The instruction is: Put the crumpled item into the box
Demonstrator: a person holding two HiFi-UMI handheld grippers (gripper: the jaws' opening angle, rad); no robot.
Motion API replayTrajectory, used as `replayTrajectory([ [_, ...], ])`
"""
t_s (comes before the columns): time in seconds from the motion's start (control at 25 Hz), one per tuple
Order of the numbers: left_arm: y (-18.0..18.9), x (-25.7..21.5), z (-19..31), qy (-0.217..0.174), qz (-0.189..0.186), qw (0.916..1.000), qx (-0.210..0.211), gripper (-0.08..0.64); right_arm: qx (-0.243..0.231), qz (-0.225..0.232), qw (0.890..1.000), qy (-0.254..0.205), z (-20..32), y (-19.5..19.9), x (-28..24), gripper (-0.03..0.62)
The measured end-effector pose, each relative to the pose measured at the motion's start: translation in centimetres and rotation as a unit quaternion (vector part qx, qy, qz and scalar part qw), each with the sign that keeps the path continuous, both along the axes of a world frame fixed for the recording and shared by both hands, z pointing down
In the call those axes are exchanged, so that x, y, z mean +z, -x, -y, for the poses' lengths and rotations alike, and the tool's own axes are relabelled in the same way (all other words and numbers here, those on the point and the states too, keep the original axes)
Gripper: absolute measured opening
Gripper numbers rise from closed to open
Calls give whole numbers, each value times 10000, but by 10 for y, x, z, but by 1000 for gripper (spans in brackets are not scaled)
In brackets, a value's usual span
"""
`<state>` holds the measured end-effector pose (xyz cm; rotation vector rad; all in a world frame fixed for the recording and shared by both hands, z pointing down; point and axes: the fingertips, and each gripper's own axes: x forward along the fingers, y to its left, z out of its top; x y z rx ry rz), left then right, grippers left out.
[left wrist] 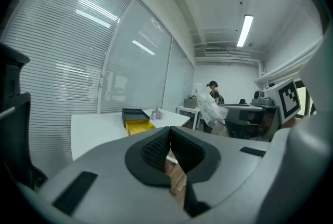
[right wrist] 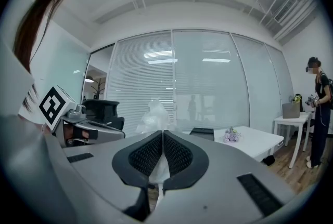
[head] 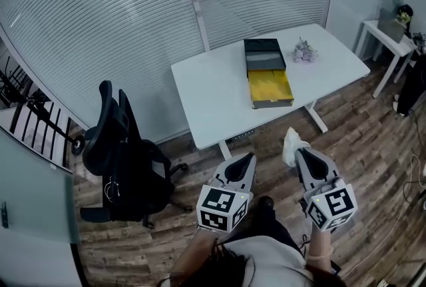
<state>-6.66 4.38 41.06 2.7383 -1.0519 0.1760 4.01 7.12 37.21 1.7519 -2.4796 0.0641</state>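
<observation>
White crumpled item (head: 291, 144): thin and wrinkled, half see-through like plastic film; bunched into a loose lump.
Place of the crumpled item: in the air above the wooden floor (head: 373, 146), at the tip of the right gripper (head: 299, 154); well apart from the box (head: 267, 72), not yet inside it.
Right gripper jaws: pressed together on the lower part of the crumpled item; in the right gripper view, white film squeezed between the two ribbed pads (right wrist: 147, 153), with the rest standing up past the tips.
Left gripper (head: 249, 158): held near the right gripper, at about the same height; not touching the crumpled item.
Left gripper jaws: closed tip to tip, nothing between them; only a narrow slit lower down between the pads, with floor boards visible through it.
Box: lying on the white bench (head: 213, 89), open upward; black half on the side of the window, yellow half on the near side.
Flowers (head: 305, 50): small pale purple bunch on the bench, just beside the black half of the box, apart from it.
Chair (head: 120, 159): black office chair on the floor, at the left of the bench.
Background: glass wall with closed blinds behind the bench; small white side table (head: 389, 39) at the far right.
</observation>
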Motion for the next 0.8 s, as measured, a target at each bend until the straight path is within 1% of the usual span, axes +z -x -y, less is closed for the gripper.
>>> replayTrajectory([
  [0.44,-38,1,69,36,94,9998,-185,18,-198,123,9996,135,66,-37,9,32],
  [0.8,-69,-5,117,7,102,9995,-304,18,-235,169,9994,189,107,-75,13,32],
])
